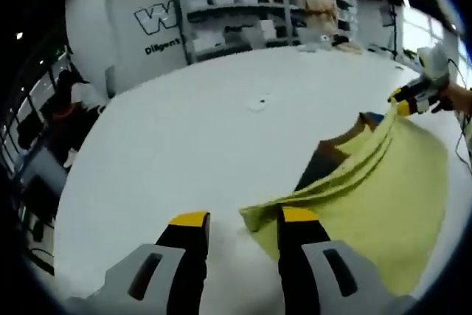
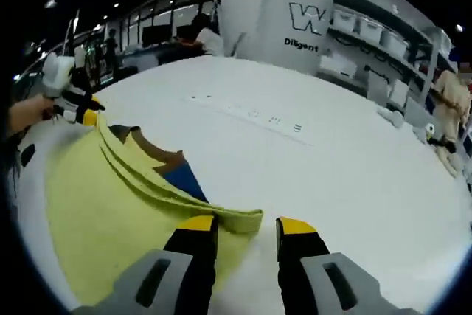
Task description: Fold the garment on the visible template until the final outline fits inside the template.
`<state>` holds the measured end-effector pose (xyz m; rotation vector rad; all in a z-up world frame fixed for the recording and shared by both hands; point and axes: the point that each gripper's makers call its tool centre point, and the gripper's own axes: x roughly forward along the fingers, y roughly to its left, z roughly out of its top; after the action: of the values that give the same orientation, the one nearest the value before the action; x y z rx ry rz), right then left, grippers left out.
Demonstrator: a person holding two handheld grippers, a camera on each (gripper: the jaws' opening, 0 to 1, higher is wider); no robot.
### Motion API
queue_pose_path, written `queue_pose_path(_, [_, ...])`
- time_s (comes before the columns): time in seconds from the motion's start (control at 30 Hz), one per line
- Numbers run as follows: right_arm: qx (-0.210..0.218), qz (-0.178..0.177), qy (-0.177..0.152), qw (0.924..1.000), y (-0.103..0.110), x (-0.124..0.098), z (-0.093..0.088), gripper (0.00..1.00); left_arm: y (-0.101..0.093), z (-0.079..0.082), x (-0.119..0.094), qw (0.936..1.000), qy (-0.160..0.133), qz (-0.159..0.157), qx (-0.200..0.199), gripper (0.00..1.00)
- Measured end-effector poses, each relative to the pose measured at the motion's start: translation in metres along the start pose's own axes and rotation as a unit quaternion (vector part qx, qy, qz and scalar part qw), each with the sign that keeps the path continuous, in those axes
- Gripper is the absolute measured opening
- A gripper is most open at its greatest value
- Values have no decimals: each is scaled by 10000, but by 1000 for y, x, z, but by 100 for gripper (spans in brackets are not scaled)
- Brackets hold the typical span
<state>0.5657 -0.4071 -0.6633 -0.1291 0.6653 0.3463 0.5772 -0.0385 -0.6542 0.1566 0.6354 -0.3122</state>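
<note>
A yellow garment (image 1: 383, 204) lies on the white table (image 1: 184, 138), gathered into long folds that run between the two grippers. A blue and brown patch (image 1: 328, 160) peeks out from under its folded edge. In the left gripper view my left gripper (image 1: 244, 217) has its jaws apart, with a garment corner lying between the tips against the right jaw. The right gripper (image 1: 408, 101) sits at the garment's far corner. In the right gripper view the garment (image 2: 103, 204) spreads to the left, the blue and brown patch (image 2: 177, 171) beside it. My right gripper (image 2: 245, 224) stands open around a corner, and the left gripper (image 2: 81, 113) is at the far corner.
A small white object (image 1: 258, 102) lies mid-table. A row of small marks (image 2: 251, 114) crosses the table. Shelves with bins (image 1: 228, 12) stand behind, beside a white wall with lettering (image 2: 310, 23). People (image 1: 70, 101) are at desks beyond the table's edge. A hand (image 2: 29, 112) holds the left gripper.
</note>
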Motion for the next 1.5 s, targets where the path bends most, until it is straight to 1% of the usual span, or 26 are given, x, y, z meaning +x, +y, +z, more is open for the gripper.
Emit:
queue_pose_path(0.07, [220,-39,-9,9998,-2,-2,-1,26,4,2,-2,10000,-21,67,-64,38])
queue_pose_path(0.13, [261,-64,-4,9996,-3,-5,-3,26,3,1,-3,10000,2,28,-48,38])
queue_pose_path(0.2, [342,-59,-9,9994,-2,-8,-4,26,1,-1,-6,9999,47,-7,-129,38])
queue_pose_path(0.27, [570,-8,-41,9984,1,-12,-3,27,-1,-3,-9,9998,80,-35,-193,38])
queue_pose_path(0.3, [789,51,-41,9969,4,-14,-3,29,-3,-3,-11,9997,94,-66,-199,39])
queue_pose_path(0.37, [955,93,-41,9954,7,-18,-2,33,-9,-3,-17,9996,120,-116,-231,41])
queue_pose_path(0.47, [969,142,-68,9952,12,-25,0,40,-18,1,-26,9996,63,-199,-195,45])
queue_pose_path(0.53, [979,185,-57,9950,16,-30,0,41,-22,2,-30,9995,72,-245,-187,48])
queue_pose_path(0.7, [1112,341,-42,9932,27,-42,0,51,-35,-1,-42,9989,141,-403,-191,54])
queue_pose_path(0.8, [1096,407,17,9931,35,-50,-5,55,-43,-6,-51,9984,211,-484,-200,58])
queue_pose_path(0.87, [1103,445,46,9929,39,-56,-9,56,-47,-10,-56,9982,260,-511,-177,58])
queue_pose_path(0.97, [1105,518,122,9924,45,-63,-16,57,-51,-14,-65,9984,253,-514,-19,57])
queue_pose_path(1.0, [1049,533,182,9929,47,-67,-21,57,-53,-16,-67,9982,277,-529,-16,57])
queue_pose_path(1.07, [1032,556,195,9929,49,-72,-24,57,-57,-21,-73,9976,310,-610,-71,57])
queue_pose_path(1.2, [1031,608,291,9924,55,-80,-36,57,-61,-30,-83,9970,339,-659,-204,55])
queue_pose_path(1.33, [919,603,443,9930,61,-89,-53,57,-65,-41,-92,9959,437,-729,-311,54])
queue_pose_path(1.5, [937,625,515,9923,65,-96,-64,56,-68,-52,-103,9959,448,-727,-285,52])
